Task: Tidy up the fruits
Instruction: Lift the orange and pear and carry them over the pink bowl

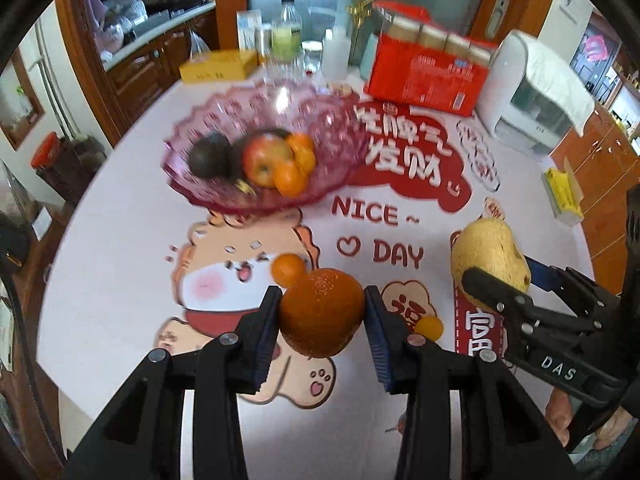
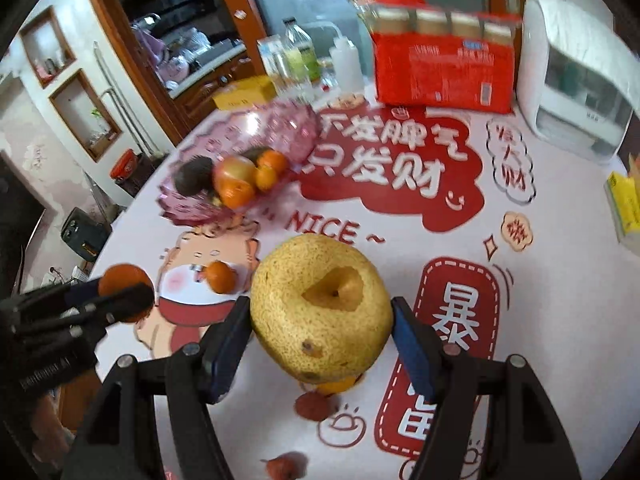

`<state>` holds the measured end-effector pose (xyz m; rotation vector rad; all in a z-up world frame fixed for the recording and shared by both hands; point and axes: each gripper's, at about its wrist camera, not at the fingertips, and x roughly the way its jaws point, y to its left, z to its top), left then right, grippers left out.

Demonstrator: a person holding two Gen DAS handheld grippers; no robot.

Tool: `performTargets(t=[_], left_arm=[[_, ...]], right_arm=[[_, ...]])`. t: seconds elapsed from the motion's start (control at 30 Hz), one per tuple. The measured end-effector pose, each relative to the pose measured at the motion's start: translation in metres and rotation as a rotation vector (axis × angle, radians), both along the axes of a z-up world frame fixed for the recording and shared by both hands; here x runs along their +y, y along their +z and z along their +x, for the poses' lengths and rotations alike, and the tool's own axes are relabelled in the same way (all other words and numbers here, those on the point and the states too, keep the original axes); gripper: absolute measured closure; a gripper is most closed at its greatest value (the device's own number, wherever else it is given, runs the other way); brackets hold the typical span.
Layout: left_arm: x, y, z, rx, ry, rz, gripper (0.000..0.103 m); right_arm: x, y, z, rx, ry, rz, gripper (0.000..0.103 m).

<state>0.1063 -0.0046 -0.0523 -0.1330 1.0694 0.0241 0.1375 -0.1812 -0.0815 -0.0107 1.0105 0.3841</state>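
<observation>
My left gripper (image 1: 322, 316) is shut on a large orange (image 1: 322, 310) and holds it above the table; it also shows in the right wrist view (image 2: 124, 292). My right gripper (image 2: 320, 320) is shut on a big yellow pear (image 2: 322, 306), also seen in the left wrist view (image 1: 488, 258). A pink glass bowl (image 1: 320, 120) at the back holds an avocado (image 1: 210, 154), an apple (image 1: 266, 158) and small oranges (image 1: 294, 172). A small orange (image 1: 288, 268) lies on the table, and another (image 1: 430, 326) lies right of my left gripper.
A red carton (image 1: 424, 76), a white appliance (image 1: 532, 92), bottles (image 1: 286, 36) and a yellow box (image 1: 218, 65) stand along the back. A yellow packet (image 1: 562, 192) lies at the right edge. Two red lychees (image 2: 314, 405) lie near the front.
</observation>
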Motion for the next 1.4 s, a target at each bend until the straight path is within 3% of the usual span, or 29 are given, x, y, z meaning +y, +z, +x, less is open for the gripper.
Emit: performTargets(t=[0.33,0.63,0.77,0.93,1.07,1.4], left_arm=[[0.039,0.103,-0.019,-0.123,0.006,0.14,0.063],[0.069,0.168,0.002,-0.192,-0.055,0.292,0.063],[0.083,0.184,0.022,-0.224,-0.109,0.322,0.063],[0.106,0.181,0.06,-0.223,-0.223,0.315,0.063],[0.127,0.161,0.09,-0.202,-0.308,0.304,0.063],[0.164,0.081,0.179,-0.117,-0.464,0.257,0.063]], right_arm=[[0.018,0.084,-0.027,-0.138,0.066,0.026,0.034],[0.034,0.144,-0.034,-0.261,0.065,0.023,0.034],[0.046,0.158,-0.026,-0.291,0.022,0.018,0.034],[0.071,0.161,-0.007,-0.299,-0.07,-0.006,0.034],[0.101,0.15,0.016,-0.271,-0.138,-0.021,0.034],[0.162,0.078,0.083,-0.132,-0.311,-0.063,0.034]])
